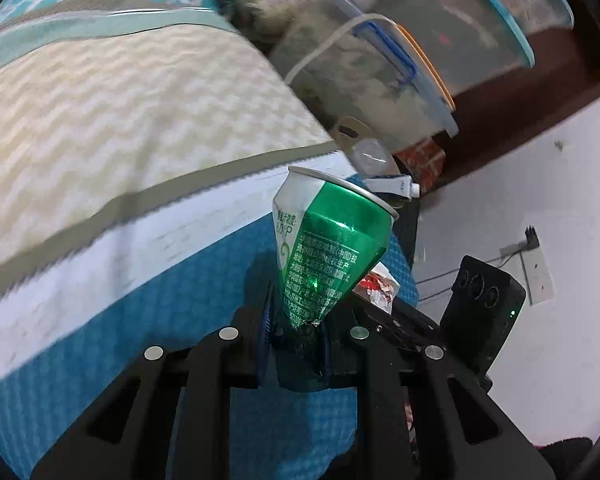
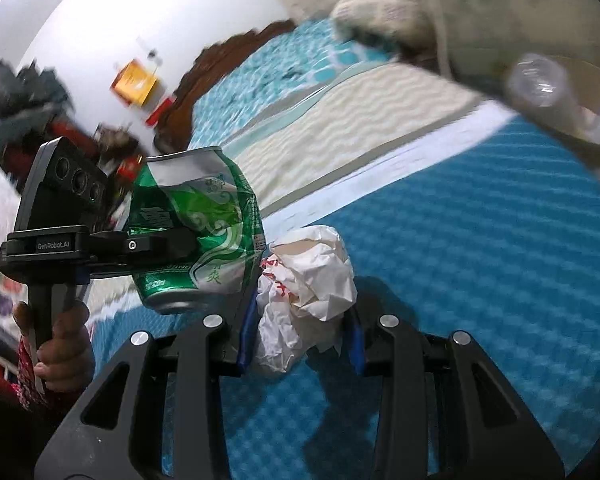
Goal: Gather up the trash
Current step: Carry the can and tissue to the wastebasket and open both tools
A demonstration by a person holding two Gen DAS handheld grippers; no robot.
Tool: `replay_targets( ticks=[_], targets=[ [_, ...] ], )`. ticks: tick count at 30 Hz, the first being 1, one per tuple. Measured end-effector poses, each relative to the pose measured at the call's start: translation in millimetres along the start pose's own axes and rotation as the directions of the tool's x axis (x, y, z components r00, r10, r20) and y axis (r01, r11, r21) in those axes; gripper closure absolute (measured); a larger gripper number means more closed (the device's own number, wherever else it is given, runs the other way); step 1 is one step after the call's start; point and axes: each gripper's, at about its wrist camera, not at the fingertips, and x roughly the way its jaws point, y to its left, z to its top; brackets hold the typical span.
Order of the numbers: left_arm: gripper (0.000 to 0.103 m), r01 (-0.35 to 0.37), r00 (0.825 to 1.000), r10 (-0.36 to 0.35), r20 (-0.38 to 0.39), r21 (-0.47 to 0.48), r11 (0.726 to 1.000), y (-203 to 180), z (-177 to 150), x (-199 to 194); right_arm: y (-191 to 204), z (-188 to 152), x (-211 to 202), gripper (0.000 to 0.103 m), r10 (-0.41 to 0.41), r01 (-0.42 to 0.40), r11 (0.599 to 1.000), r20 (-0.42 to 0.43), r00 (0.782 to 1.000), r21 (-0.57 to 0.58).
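My left gripper (image 1: 298, 334) is shut on a crushed green and white drink can (image 1: 328, 248), held up above the blue bed cover. The can also shows in the right wrist view (image 2: 196, 232), pinched by the left gripper's fingers (image 2: 156, 244). My right gripper (image 2: 300, 340) is shut on a crumpled white paper wrapper with red print (image 2: 308, 292), held just right of the can. A bit of that wrapper shows behind the can in the left wrist view (image 1: 380, 286).
A bed with a blue cover (image 2: 480, 280) and a cream and teal blanket (image 1: 120, 112) lies below. Clear plastic storage boxes (image 1: 400, 64) stand at the upper right. A clear bottle (image 2: 536, 84) and a small tube (image 1: 396, 188) lie near the boxes. A white wall (image 1: 540, 200) is to the right.
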Motion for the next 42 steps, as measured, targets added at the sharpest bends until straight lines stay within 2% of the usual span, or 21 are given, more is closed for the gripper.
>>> replay_targets(
  ticks=[3, 6, 10, 15, 17, 18, 19, 20, 21, 22, 24, 27, 32, 36, 38, 42],
  targets=[
    [0.085, 0.032, 0.999, -0.031, -0.028, 0.039, 0.999, -28, 26, 24, -26, 13, -24, 0.065, -0.046, 0.044, 0.998, 0.065, 0.997, 0.035],
    [0.085, 0.064, 0.997, -0.06, -0.045, 0.108, 0.992, -73, 65, 53, -57, 34, -51, 0.065, -0.1, 0.089, 0.993, 0.144, 0.985, 0.077],
    [0.085, 0.082, 0.995, -0.069, -0.071, 0.2, 0.976, -124, 109, 96, -100, 60, -81, 0.065, -0.206, 0.184, 0.976, 0.229, 0.951, 0.116],
    [0.085, 0.071, 0.993, -0.04, -0.115, 0.277, 0.958, -174, 155, 160, -142, 91, -91, 0.065, -0.297, 0.264, 0.952, 0.248, 0.922, 0.158],
    [0.085, 0.044, 0.994, -0.011, -0.111, 0.299, 0.953, -187, 169, 185, -156, 101, -90, 0.062, -0.348, 0.313, 0.934, 0.24, 0.906, 0.172],
    [0.085, 0.033, 0.994, 0.0, -0.107, 0.308, 0.951, -191, 174, 195, -161, 103, -89, 0.06, -0.37, 0.334, 0.926, 0.235, 0.899, 0.179],
    [0.079, 0.017, 0.995, 0.014, -0.098, 0.313, 0.95, -194, 180, 206, -168, 107, -84, 0.049, -0.384, 0.347, 0.919, 0.228, 0.895, 0.187],
    [0.067, -0.003, 0.996, 0.031, -0.085, 0.31, 0.951, -194, 185, 217, -178, 111, -80, 0.042, -0.386, 0.346, 0.916, 0.21, 0.898, 0.2],
    [0.061, -0.028, 0.996, 0.054, -0.078, 0.306, 0.951, -194, 190, 226, -185, 114, -77, 0.032, -0.365, 0.322, 0.921, 0.201, 0.909, 0.217],
    [0.056, -0.052, 0.995, 0.077, -0.07, 0.306, 0.951, -192, 192, 233, -189, 119, -75, 0.031, -0.35, 0.302, 0.925, 0.205, 0.914, 0.232],
    [0.055, -0.062, 0.994, 0.085, -0.066, 0.296, 0.953, -187, 194, 235, -189, 119, -80, 0.03, -0.367, 0.311, 0.919, 0.231, 0.901, 0.243],
    [0.055, -0.029, 0.997, 0.048, -0.068, 0.264, 0.964, -177, 193, 226, -181, 111, -92, 0.03, -0.374, 0.31, 0.919, 0.285, 0.883, 0.245],
    [0.055, -0.011, 0.999, 0.022, -0.037, 0.273, 0.962, -162, 176, 194, -163, 83, -108, 0.03, -0.355, 0.268, 0.921, 0.33, 0.875, 0.283],
    [0.055, 0.011, 1.0, -0.004, -0.025, 0.262, 0.965, -150, 157, 169, -145, 58, -112, 0.03, -0.335, 0.229, 0.921, 0.343, 0.877, 0.314],
    [0.055, 0.007, 1.0, -0.003, -0.015, 0.279, 0.96, -145, 142, 157, -135, 45, -110, 0.03, -0.317, 0.209, 0.923, 0.333, 0.888, 0.322],
    [0.049, -0.044, 0.999, 0.036, 0.03, 0.324, 0.945, -131, 103, 129, -114, 32, -103, 0.03, -0.302, 0.209, 0.93, 0.304, 0.903, 0.303]
  ],
)
